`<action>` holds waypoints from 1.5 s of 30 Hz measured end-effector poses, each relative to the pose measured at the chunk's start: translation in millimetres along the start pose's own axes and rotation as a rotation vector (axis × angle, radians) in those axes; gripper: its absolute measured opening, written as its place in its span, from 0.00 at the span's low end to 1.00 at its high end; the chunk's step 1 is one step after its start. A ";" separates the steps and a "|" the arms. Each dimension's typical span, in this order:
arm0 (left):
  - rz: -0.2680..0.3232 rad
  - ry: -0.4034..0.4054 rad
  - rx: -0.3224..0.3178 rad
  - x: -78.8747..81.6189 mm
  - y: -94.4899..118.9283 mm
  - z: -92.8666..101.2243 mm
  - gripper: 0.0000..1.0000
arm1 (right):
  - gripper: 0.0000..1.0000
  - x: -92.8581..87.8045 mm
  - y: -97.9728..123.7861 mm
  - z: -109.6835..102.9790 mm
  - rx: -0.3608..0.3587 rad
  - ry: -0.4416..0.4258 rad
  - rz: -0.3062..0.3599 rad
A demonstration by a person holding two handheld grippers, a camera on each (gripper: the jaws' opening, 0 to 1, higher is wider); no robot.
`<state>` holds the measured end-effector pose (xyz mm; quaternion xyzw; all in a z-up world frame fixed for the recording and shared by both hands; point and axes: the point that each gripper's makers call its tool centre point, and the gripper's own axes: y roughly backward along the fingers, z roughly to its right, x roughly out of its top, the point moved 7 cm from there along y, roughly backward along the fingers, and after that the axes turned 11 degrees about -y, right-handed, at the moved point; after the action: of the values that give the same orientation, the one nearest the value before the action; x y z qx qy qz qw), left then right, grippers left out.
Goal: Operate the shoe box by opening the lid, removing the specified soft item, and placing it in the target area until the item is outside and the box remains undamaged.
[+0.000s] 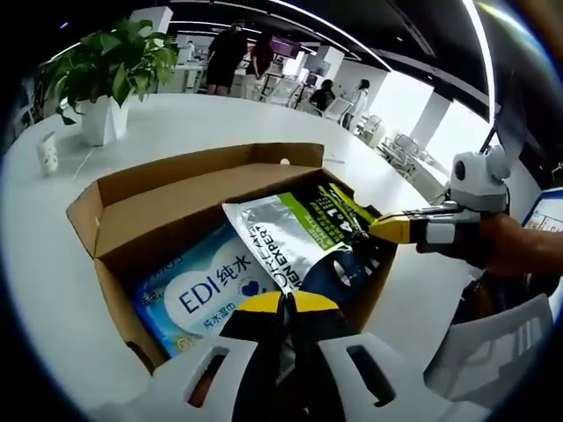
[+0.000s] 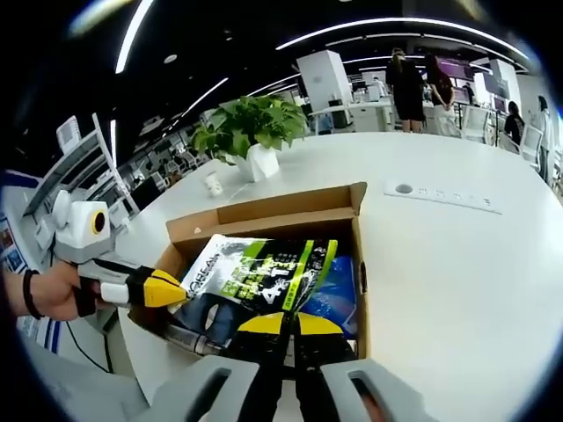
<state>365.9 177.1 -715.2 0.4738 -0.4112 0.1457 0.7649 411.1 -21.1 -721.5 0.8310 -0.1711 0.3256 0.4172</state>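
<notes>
- Shoe box [image 1: 167, 198]: one brown cardboard box, lid open, flaps raised, standing on the white bench [image 1: 53, 290].
- Contents: two soft packs. One silver, green and black pouch [image 1: 303, 237], partly legible "CLEAN EXPERT" and "4 in 1". One blue wipes pack [image 1: 207, 294], marked "EDI" with Chinese characters, lying flat under the pouch.
- Left claw [image 1: 283, 303]: yellow tips pressed together on the pouch's near edge, inside the box.
- Right claw [image 2: 283, 323]: yellow tips pressed together on the pouch's opposite edge; the pouch sits tilted above the wipes pack, within the box.
- Surroundings: one potted plant [image 1: 106, 66] in a white pot; one small white figurine [image 1: 47, 154] beside it; one flush socket panel [image 2: 444, 196] in the bench. People stand well apart in the background.
</notes>
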 end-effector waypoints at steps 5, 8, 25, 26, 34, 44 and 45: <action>0.015 -0.022 -0.006 8.5 2.7 2.0 0.00 | 0.00 -0.1 7.3 0.2 0.001 -0.011 0.014; 0.026 -0.035 -0.011 16.0 3.4 3.9 0.00 | 0.00 1.1 12.9 0.7 -0.001 -0.016 0.025; 0.047 -0.120 -0.053 46.0 -5.3 33.5 0.00 | 0.00 10.5 51.1 18.5 -0.015 -0.060 0.112; 0.047 -0.123 -0.058 46.6 -6.5 35.7 0.00 | 0.00 9.6 53.7 19.4 -0.018 -0.061 0.114; 0.038 -0.145 -0.083 48.2 -17.7 54.3 0.00 | 0.00 3.3 70.9 35.0 -0.044 -0.084 0.125; 0.033 -0.178 -0.126 57.6 -33.6 78.5 0.00 | 0.00 -2.2 92.3 56.7 -0.074 -0.117 0.149; 0.032 -0.181 -0.130 57.9 -35.3 80.5 0.00 | 0.00 -3.0 94.0 58.8 -0.077 -0.121 0.151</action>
<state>383.8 81.5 -675.0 0.4278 -0.4947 0.0875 0.7514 380.0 -124.2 -694.7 0.8173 -0.2704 0.2987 0.4120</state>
